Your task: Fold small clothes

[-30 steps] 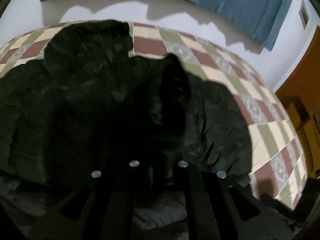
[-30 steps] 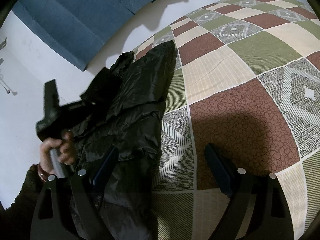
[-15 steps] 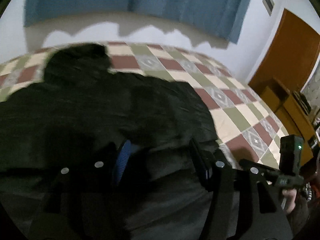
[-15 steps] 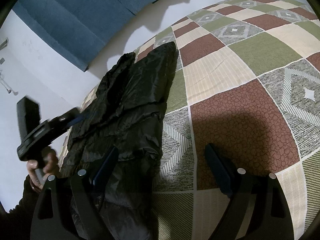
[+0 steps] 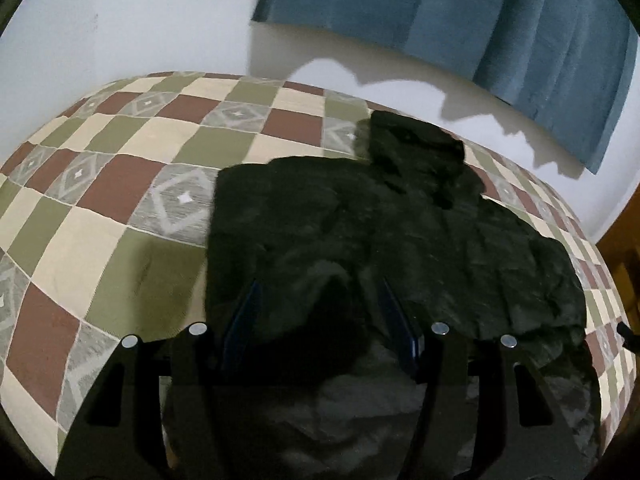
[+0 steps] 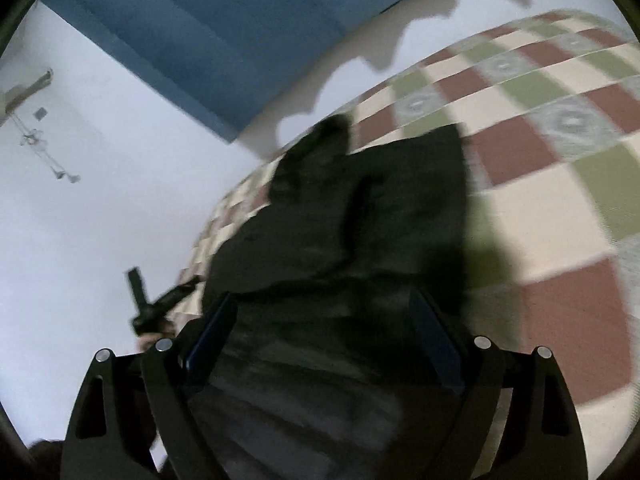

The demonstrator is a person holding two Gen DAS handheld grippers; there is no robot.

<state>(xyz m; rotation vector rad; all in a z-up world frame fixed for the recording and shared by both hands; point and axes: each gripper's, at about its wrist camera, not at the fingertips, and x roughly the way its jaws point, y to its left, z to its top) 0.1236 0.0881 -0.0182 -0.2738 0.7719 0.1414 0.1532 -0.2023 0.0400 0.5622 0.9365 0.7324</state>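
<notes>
A small black puffy jacket (image 5: 400, 232) lies spread on the checked bed cover (image 5: 100, 208), hood (image 5: 416, 140) at the far side. My left gripper (image 5: 320, 312) is open, its jaws wide apart just above the jacket's near hem, with nothing between them. In the blurred right wrist view the same jacket (image 6: 360, 220) fills the middle. My right gripper (image 6: 324, 320) is open over the jacket's near part, fingers apart. The left gripper (image 6: 156, 304) shows at that view's left edge, held in a hand.
The bed cover (image 6: 540, 160) of red, green and cream squares extends on both sides of the jacket. A white wall and blue curtain (image 5: 480, 20) stand behind the bed. A brown wooden door edge (image 5: 624, 240) is at the right.
My left gripper let go of the jacket, opened and drew back to the left. My right gripper swung left from bare bed cover to above the jacket. The jacket now lies flat.
</notes>
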